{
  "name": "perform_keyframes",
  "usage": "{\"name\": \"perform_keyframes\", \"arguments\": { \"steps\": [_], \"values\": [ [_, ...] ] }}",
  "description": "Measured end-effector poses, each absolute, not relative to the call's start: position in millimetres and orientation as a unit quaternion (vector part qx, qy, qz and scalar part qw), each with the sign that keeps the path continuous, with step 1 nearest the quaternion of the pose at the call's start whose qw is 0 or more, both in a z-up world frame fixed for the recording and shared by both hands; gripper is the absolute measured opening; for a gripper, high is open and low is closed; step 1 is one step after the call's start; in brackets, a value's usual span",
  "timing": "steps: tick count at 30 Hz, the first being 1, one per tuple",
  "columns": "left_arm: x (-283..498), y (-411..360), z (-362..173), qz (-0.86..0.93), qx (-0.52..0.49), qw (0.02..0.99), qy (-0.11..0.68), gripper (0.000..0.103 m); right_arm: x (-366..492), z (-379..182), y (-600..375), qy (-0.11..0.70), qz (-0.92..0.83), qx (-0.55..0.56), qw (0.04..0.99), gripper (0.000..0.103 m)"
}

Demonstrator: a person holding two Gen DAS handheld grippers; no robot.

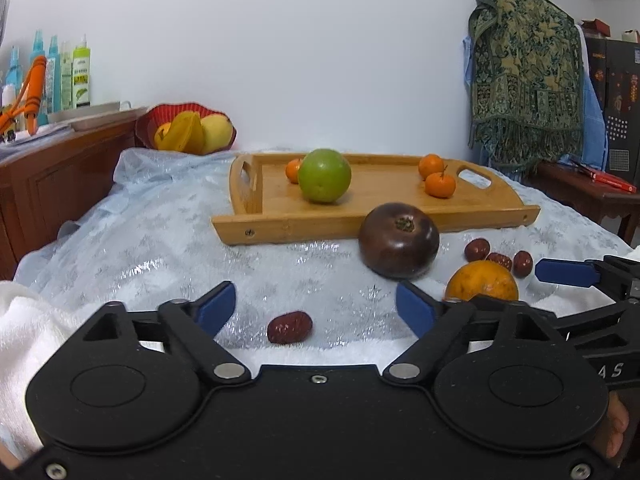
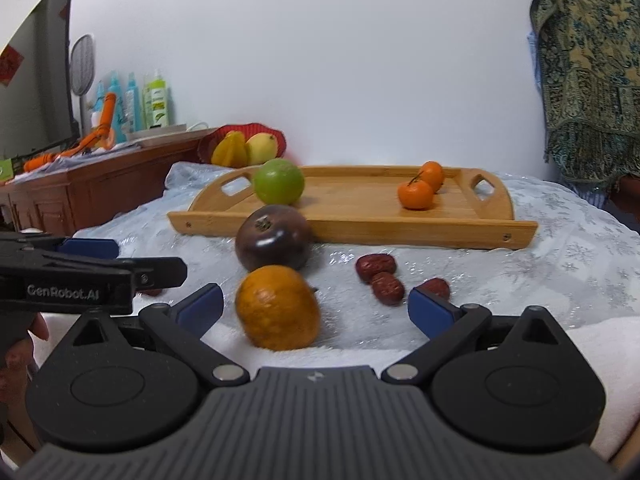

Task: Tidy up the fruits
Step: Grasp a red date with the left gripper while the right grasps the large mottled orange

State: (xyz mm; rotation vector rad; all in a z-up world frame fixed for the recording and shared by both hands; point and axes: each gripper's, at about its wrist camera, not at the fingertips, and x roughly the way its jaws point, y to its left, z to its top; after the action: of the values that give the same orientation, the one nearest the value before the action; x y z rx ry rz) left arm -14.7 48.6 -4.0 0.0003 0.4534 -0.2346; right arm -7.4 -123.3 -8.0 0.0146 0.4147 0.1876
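Your left claw point(image 1: 316, 306) is open wide and holds nothing. One red date point(image 1: 289, 327) lies on the shiny cloth point(image 1: 160, 248) right between its blue fingers point(image 1: 216, 306). Your right claw point(image 2: 316, 306) is open wide too, and a big orange point(image 2: 278, 307) sits between its fingers, a bit blurry, not gripped.

Just behind the orange is a dark purple fruit point(image 2: 273, 238), close against the front edge of the wooden tray point(image 2: 360, 232). Three more red dates point(image 2: 376, 266) lie together to the right of the orange.

On the tray you can see a green round fruit point(image 1: 324, 175) near the left end, with a small tangerine point(image 1: 293, 170) behind it. Two more tangerines point(image 1: 439, 184) sit near the right handle.

Far back, a red basket point(image 1: 150, 120) holds yellow fruit. The side of your left claw reads "GenRobot.AI" point(image 2: 63, 292). The writing on the bottles point(image 1: 80, 76) on the brown cabinet is too small to read.
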Motion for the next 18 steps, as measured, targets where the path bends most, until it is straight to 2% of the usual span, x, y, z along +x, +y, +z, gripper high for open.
{"name": "perform_keyframes", "arguments": {
  "steps": [3, 8, 18],
  "values": [
    [-10.9, 50.7, -5.9, -0.108, -0.004, 0.966, 0.237, 0.07, -6.6, -8.8, -120.9, 0.208, 0.099, 0.008, 0.973, 0.103],
    [-2.2, 53.7, -11.6, -0.09, -0.011, 0.959, 0.27, 0.05, -6.1, -9.4, -119.3, 0.211, 0.112, 0.012, 0.971, 0.102],
    [1.6, 52.8, -14.6, -0.086, -0.016, 0.956, 0.278, 0.047, -6.2, -15.0, -107.3, 0.226, 0.127, -0.003, 0.966, 0.084]
  ]
}}
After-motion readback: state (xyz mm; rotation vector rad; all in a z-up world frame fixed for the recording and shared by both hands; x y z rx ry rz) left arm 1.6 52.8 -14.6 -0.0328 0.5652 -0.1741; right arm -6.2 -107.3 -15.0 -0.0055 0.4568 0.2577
